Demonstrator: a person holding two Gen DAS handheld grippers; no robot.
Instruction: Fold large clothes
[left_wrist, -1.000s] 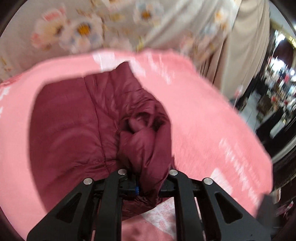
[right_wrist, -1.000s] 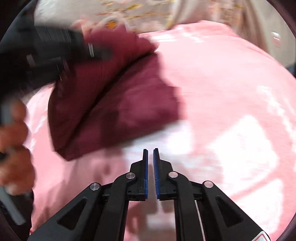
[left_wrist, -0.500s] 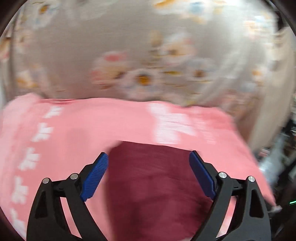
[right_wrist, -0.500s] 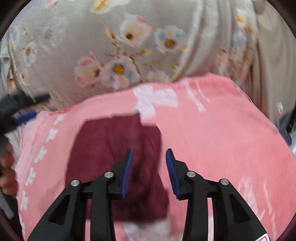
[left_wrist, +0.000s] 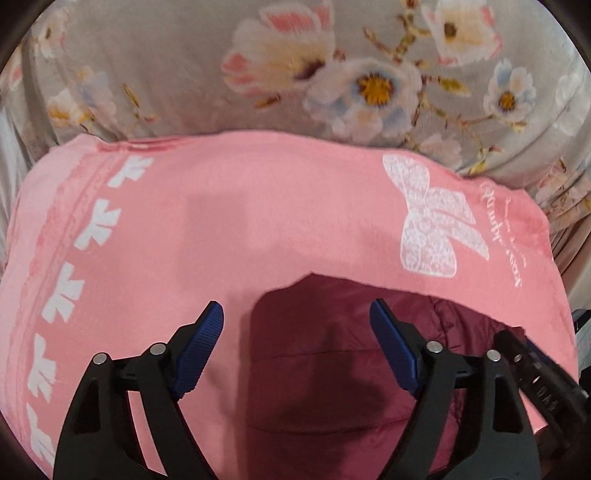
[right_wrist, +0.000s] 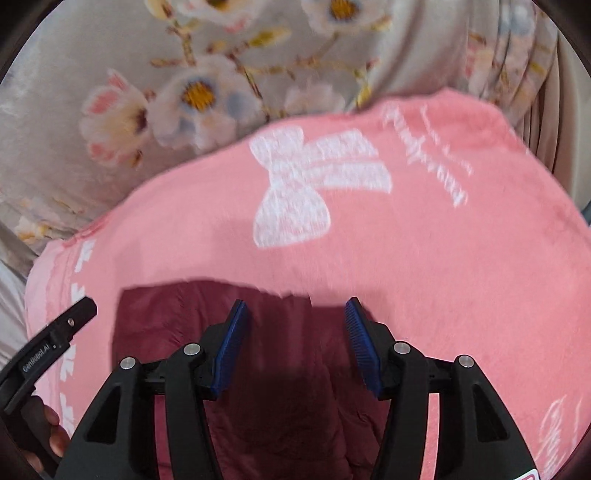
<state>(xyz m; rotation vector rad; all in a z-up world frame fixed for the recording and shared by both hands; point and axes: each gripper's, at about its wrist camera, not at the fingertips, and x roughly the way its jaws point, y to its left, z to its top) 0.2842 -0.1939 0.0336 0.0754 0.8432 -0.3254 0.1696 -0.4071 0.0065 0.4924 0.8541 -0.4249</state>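
**Both tongs open above the folded garment**

Since one second ago, the left tongs (left_wrist: 297, 345) have let go of the maroon garment (left_wrist: 332, 369), and the right tongs (right_wrist: 295, 339), closed then, are now spread apart. Behind both tongs hangs the grey floral fabric (left_wrist: 184, 74). Under and ahead of them lies the pink blanket (left_wrist: 258, 221) with its white bow print (left_wrist: 432, 225). The garment lies flat on the blanket, directly below both tongs. Neither pair touches it.
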